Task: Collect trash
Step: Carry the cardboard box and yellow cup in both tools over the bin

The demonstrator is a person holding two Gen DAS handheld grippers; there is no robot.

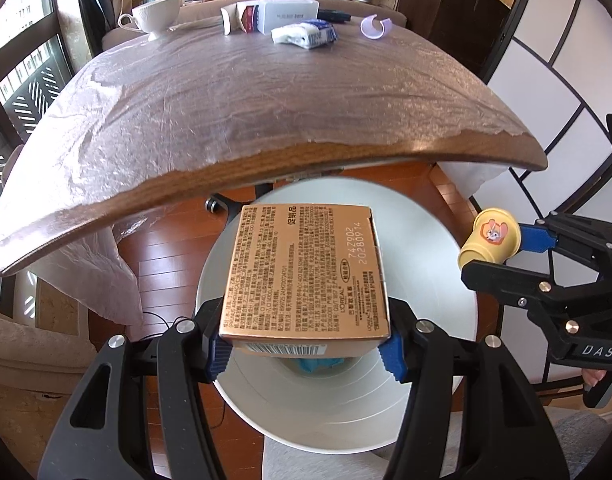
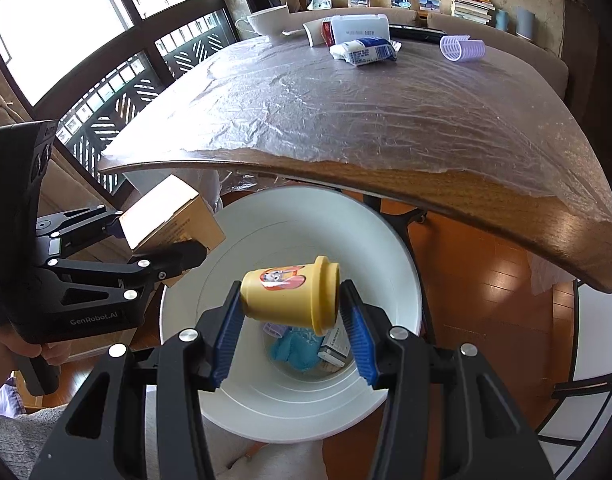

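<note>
Over the bin: I hold both my grippers above the white bin (image 2: 402, 264), which stands on the wooden floor just below the near edge of the table (image 1: 265, 128).
My left gripper (image 1: 306, 354): its blue pads are clamped on the two sides of the gold carton (image 1: 306, 272); the printed face is turned up at my camera and the barcode end sits nearest me.
Gold carton's place: it hangs right over the mouth of the bin, clear of the rim, held in the air.
My right gripper (image 2: 291, 320): its pads are pressed on the yellow cup (image 2: 291, 296), one on the base end and one on the lipped end.
Yellow cup's place: it lies sideways between the pads, cartoon sticker up, above the middle of the bin.
Seen from my left camera: the right gripper and its cup sit beside the bin's right rim, level with the carton.
Inside the bin: a blue crumpled piece (image 2: 295, 350), a small white box (image 2: 336, 346) and something pale purple lie on the bottom.
On the table: under a clear plastic sheet, at the far end, a white packet with blue print (image 1: 306, 34), a lilac hair roller (image 1: 376, 26), a white teacup (image 1: 155, 14) and some upright boxes (image 1: 271, 14).
My hands: fingers show on each gripper's handle.
</note>
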